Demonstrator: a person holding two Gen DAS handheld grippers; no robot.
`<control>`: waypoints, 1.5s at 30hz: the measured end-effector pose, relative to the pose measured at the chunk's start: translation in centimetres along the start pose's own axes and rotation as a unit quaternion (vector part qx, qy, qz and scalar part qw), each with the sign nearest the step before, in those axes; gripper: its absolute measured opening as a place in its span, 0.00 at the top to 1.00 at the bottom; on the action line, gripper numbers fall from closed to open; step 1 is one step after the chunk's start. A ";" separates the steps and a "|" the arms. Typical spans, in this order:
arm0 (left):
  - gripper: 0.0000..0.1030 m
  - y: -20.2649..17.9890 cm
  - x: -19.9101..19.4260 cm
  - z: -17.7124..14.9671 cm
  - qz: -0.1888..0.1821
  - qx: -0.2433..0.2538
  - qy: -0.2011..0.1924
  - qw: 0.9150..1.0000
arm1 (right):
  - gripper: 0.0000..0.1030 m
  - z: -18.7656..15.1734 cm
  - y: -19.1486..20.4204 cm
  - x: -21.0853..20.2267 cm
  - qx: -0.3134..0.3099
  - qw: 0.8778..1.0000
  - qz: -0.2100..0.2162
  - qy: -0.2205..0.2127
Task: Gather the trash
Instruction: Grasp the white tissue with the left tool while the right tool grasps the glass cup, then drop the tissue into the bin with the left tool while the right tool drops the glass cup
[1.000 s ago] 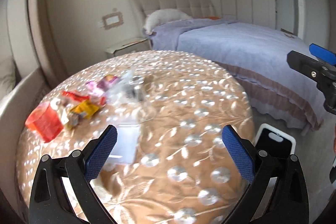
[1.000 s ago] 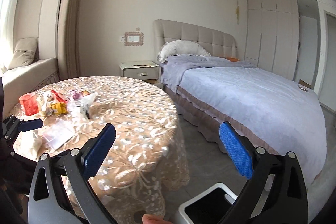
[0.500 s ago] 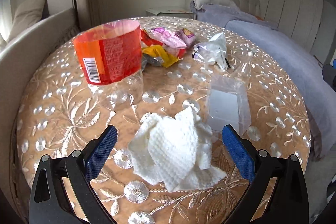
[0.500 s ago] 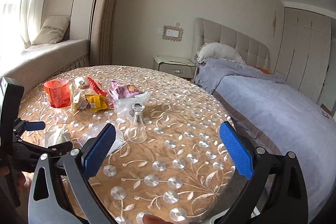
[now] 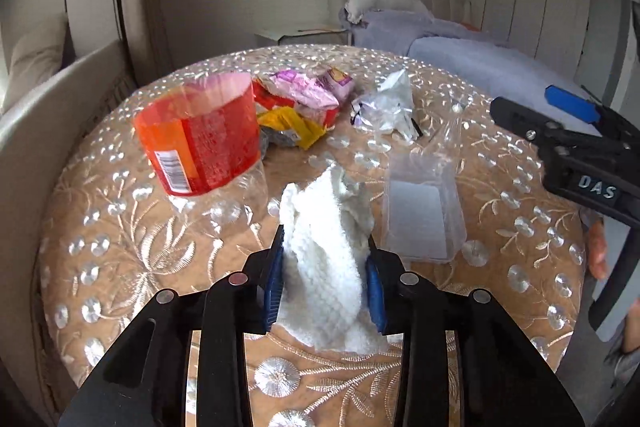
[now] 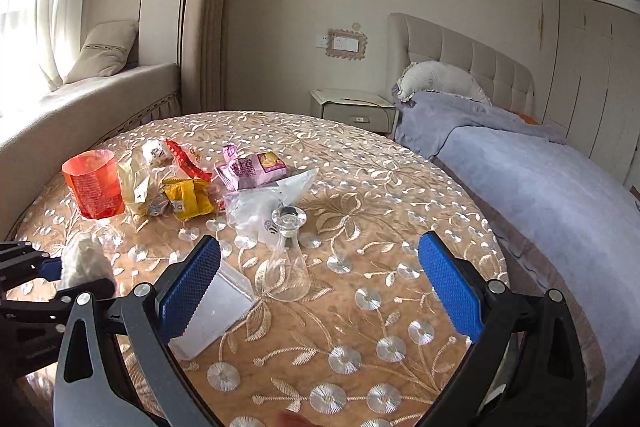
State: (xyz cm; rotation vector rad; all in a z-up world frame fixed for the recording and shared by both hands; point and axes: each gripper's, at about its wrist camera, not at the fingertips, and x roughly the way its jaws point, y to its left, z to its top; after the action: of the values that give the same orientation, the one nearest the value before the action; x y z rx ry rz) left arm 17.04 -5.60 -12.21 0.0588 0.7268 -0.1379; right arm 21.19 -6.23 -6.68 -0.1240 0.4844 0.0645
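The crumpled white tissue is being squeezed between the closing left gripper fingers at lower centre, while the right gripper fingers are spread wide

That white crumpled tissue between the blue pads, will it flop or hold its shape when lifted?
The tissue looks soft and crumpled, so it will probably sag and flop. It seems very light. The left gripper is closing on it and bunching it, so it likely squashes rather than slips.
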 end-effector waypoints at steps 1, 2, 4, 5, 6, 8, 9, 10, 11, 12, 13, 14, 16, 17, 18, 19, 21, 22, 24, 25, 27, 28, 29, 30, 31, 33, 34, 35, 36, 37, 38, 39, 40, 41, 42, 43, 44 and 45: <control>0.67 0.2 -0.3 0.2 0.002 -0.001 -0.006 1.000 | 0.05 0.2 0.2 0.6 0.001 1.000 0.003 0.003; 0.67 0.3 -0.5 0.4 0.004 -0.003 -0.010 1.000 | 0.05 0.3 0.4 1.2 0.000 1.000 0.007 0.007; 0.67 0.6 -0.4 0.8 0.006 -0.005 -0.013 1.000 | 0.12 0.5 0.7 2.6 -0.001 1.000 0.010 0.021; 0.67 0.6 -0.4 0.9 0.009 -0.006 -0.015 1.000 | 0.19 0.6 0.9 3.3 -0.001 0.999 0.009 0.030; 0.67 0.6 -0.3 1.2 0.012 -0.007 -0.017 1.000 | 0.25 0.6 1.0 4.0 0.001 0.999 0.013 0.040; 0.67 0.8 -0.3 1.4 0.010 -0.008 -0.019 1.000 | 0.51 0.6 0.9 5.5 0.008 0.997 0.027 0.072; 0.67 0.8 -0.2 1.6 0.009 -0.008 -0.019 1.000 | 0.57 0.5 0.9 6.3 0.012 0.996 0.028 0.089; 0.67 0.7 -0.2 1.7 0.010 -0.009 -0.019 1.000 | 0.76 0.3 0.7 7.1 0.018 0.994 0.034 0.106; 0.67 0.7 -0.1 1.8 0.009 -0.010 -0.020 1.000 | 0.76 0.2 0.4 7.6 0.031 0.992 0.043 0.117; 0.67 0.7 -0.1 1.9 0.007 -0.011 -0.020 1.000 | 0.77 0.2 0.0 7.7 0.044 0.991 0.048 0.116; 0.67 0.6 -0.2 2.0 0.006 -0.011 -0.022 1.000 | 0.77 0.3 -0.3 7.5 0.052 0.991 0.051 0.114; 0.67 0.4 -0.2 2.1 0.005 -0.010 -0.022 1.000 | 0.77 0.4 -0.6 7.0 0.056 0.992 0.050 0.106; 0.67 -0.1 -0.3 2.4 0.003 -0.006 -0.025 1.000 | 0.77 0.6 -1.3 5.6 0.059 0.994 0.042 0.084; 0.67 -0.3 -0.3 2.6 0.001 -0.005 -0.026 1.000 | 0.77 0.7 -1.7 4.8 0.060 0.995 0.039 0.075; 0.67 -0.7 -0.2 2.9 -0.003 -0.001 -0.027 1.000 | 0.77 0.9 -2.2 4.0 0.062 0.995 0.034 0.067; 0.67 -1.2 -0.2 3.1 -0.007 0.003 -0.029 1.000 | 0.77 1.0 -2.6 3.2 0.061 0.996 0.027 0.060; 0.67 -2.3 -0.4 3.4 -0.015 0.011 -0.034 0.999 | 0.77 1.1 -3.7 1.3 0.060 0.997 0.012 0.042; 0.67 -3.0 -0.5 3.6 -0.021 0.015 -0.037 0.999 | 0.77 1.1 -4.2 0.3 0.059 0.998 0.002 0.032; 0.67 -4.5 -0.7 4.0 -0.034 0.027 -0.041 0.998 | 0.77 1.0 -5.2 -1.5 0.054 0.998 -0.017 0.017; 0.67 -5.3 -0.7 4.1 -0.039 0.034 -0.042 0.998 | 0.77 0.8 -5.8 -2.6 0.053 0.998 -0.029 0.010; 0.67 -7.5 -0.7 4.5 -0.053 0.051 -0.045 0.996 | 0.77 0.3 -7.1 -4.5 0.050 0.997 -0.052 -0.002; 0.67 -8.7 -0.6 4.7 -0.064 0.061 -0.044 0.995 | 0.77 0.0 -7.9 -5.3 0.051 0.997 -0.065 -0.007; 0.67 -10.0 -0.6 4.8 -0.075 0.070 -0.045 0.994 | 0.77 -0.4 -8.8 -6.2 0.053 0.995 -0.079 -0.010; 0.67 -11.5 -0.5 5.0 -0.087 0.080 -0.045 0.992 | 0.77 -0.8 -9.7 -6.9 0.056 0.994 -0.091 -0.011; 0.67 -13.0 -0.4 5.1 -0.100 0.090 -0.044 0.990 | 0.77 -1.3 -10.8 -7.7 0.063 0.992 -0.104 -0.011; 0.67 -16.2 -0.3 5.2 -0.126 0.112 -0.044 0.985 | 0.77 -2.6 -13.1 -9.2 0.079 0.989 -0.127 -0.010; 0.67 -17.9 -0.2 5.2 -0.140 0.124 -0.043 0.981 | 0.77 -3.2 -14.2 -9.8 0.085 0.987 -0.139 -0.007; 0.67 -19.7 0.0 5.0 -0.157 0.135 -0.039 0.978 | 0.77 -3.9 -15.1 -10.4 0.092 0.984 -0.151 -0.006; 0.67 -21.5 0.2 4.8 -0.175 0.146 -0.033 0.973 | 0.77 -4.7 -16.3 -11.1 0.098 0.981 -0.165 -0.003; 0.67 -23.1 0.5 4.6 -0.187 0.156 -0.028 0.969 | 0.77 -5.4 -17.2 -11.6 0.103 0.979 -0.178 0.001; 0.67 -25.0 0.8 4.4 -0.196 0.170 -0.023 0.966 | 0.77 -6.2 -18.2 -12.1 0.109 0.976 -0.188 0.004; 0.67 -26.8 1.1 4.1 -0.203 0.183 -0.017 0.962 | 0.77 -7.1 -19.4 -12.5 0.119 0.973 -0.197 0.007; 0.67 -28.5 1.5 3.7 -0.212 0.195 -0.012 0.958 | 0.77 -8.0 -20.3 -12.9 0.127 0.970 -0.206 0.011; 0.67 -30.1 1.8 3.3 -0.221 0.206 -0.006 0.953 | 0.77 -8.8 -21.3 -13.2 0.136 0.967 -0.215 0.015; 0.67 -31.9 2.2 2.9 -0.231 0.218 0.001 0.948 | 0.77 -9.7 -22.3 -13.4 0.147 0.964 -0.221 0.018; 0.67 -33.3 2.6 2.5 -0.239 0.229 0.006 0.944 | 0.77 -10.3 -22.9 -13.6 0.157 0.961 -0.226 0.020; 0.67 -34.8 3.1 2.1 -0.248 0.239 0.013 0.939 | 0.77 -11.1 -23.8 -13.7 0.167 0.959 -0.230 0.024; 0.67 -36.2 3.6 1.7 -0.256 0.246 0.022 0.934 | 0.77 -11.8 -24.5 -13.8 0.174 0.956 -0.234 0.027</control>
State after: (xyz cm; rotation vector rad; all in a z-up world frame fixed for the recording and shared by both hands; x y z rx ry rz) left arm 15.58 -41.97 -13.54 0.3532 0.7267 -0.8214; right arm 5.83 -32.50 -8.07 0.1087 0.5041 -0.4893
